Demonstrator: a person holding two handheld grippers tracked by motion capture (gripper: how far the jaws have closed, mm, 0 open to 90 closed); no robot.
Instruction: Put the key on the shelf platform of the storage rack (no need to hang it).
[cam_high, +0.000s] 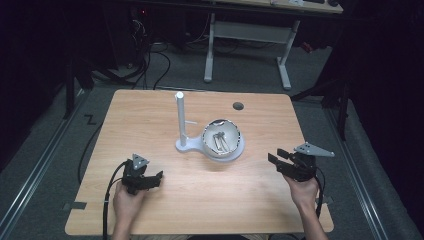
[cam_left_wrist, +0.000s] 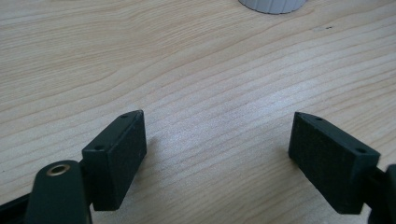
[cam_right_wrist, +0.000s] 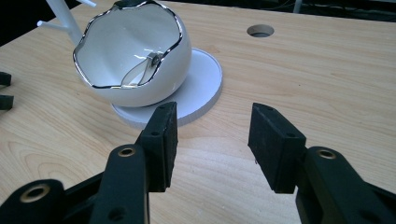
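The left claw (cam_high: 156, 176) sits low over the pale wooden bench (cam_high: 150, 115), jaws spread wide and holding nothing. The right claw (cam_high: 276, 156) is also parted and empty. Just ahead of the right claw's jaws a white egg-shaped ceramic bowl with a wavy silver rim (cam_right_wrist: 135, 65) rests on a round white base plate (cam_right_wrist: 201, 88), metal pieces inside. A white upright post (cam_high: 180, 117) rises beside the bowl.

A light wooden table (cam_high: 150, 115) has a round hole (cam_high: 238, 105) near its far edge. On its middle sits a white stand (cam_high: 186, 142); its round base carries a bowl (cam_high: 221, 137).
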